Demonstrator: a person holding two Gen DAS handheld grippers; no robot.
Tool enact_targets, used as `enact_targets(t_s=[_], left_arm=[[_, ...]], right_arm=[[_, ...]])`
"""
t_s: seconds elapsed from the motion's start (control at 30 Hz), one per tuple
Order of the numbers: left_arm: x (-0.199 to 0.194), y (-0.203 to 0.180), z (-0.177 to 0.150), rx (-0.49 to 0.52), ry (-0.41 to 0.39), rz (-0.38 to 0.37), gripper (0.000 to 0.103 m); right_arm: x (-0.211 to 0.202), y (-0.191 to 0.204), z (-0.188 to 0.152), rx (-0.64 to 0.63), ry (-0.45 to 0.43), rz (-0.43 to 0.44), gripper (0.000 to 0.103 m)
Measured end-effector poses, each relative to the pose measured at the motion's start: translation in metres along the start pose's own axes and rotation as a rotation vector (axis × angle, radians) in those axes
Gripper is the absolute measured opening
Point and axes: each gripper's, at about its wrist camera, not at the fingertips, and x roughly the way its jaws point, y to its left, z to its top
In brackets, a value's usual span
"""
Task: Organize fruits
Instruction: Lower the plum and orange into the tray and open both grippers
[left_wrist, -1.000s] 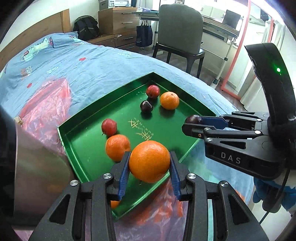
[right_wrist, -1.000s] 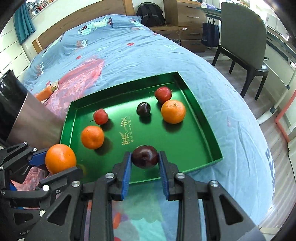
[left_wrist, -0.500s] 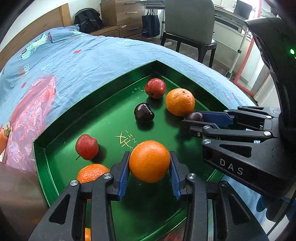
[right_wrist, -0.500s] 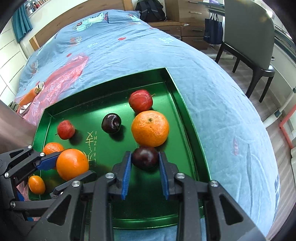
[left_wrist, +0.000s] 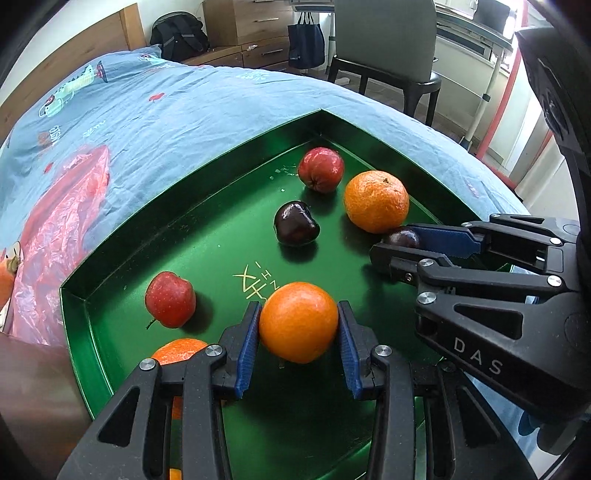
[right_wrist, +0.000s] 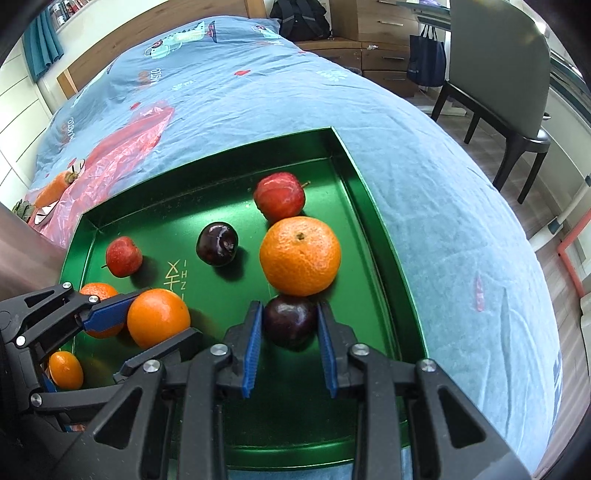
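Observation:
A green tray (left_wrist: 192, 173) (right_wrist: 384, 236) lies on the blue bed. My left gripper (left_wrist: 298, 332) (right_wrist: 147, 314) is shut on a smooth orange (left_wrist: 298, 321) (right_wrist: 158, 317), held low over the tray's near side. My right gripper (right_wrist: 290, 325) (left_wrist: 397, 242) is shut on a dark plum (right_wrist: 290, 319) (left_wrist: 402, 238), right beside a big mandarin (right_wrist: 300, 256) (left_wrist: 376, 201). Loose in the tray lie another dark plum (left_wrist: 295, 223) (right_wrist: 217, 243), two red apples (left_wrist: 320, 169) (left_wrist: 170, 299) and a mandarin (left_wrist: 177, 350) partly hidden by my left fingers.
A pink plastic bag (left_wrist: 62, 221) lies on the bedspread left of the tray, with a carrot (right_wrist: 55, 188) on it. A small mandarin (right_wrist: 65, 369) sits at the tray's near left corner. A metal container (left_wrist: 33, 398) stands at the left. A chair (left_wrist: 384, 40) and drawers stand past the bed.
Both grippers have dropped and moved forward from the tray's near edge to low over its floor, each still holding its fruit. In the last half second they hardly moved.

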Motion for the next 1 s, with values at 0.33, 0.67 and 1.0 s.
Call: enact_targets(t_s=[0.33, 0.67, 1.0], left_arm=[[-0.021, 0.003, 0.001, 0.006, -0.039, 0.020, 0.039], [-0.048, 0.002, -0.011, 0.012, -0.112, 0.030, 0.047], [-0.074, -0.001, -0.034, -0.014, -0.104, -0.039, 0.060]], right_arm=[[-0.014, 0.004, -0.003, 0.018, -0.013, 0.012, 0.021], [-0.048, 0.005, -0.009, 0.048, -0.070, -0.021, 0.024], [-0.077, -0.006, -0.030, 0.117, -0.098, -0.095, 0.050]])
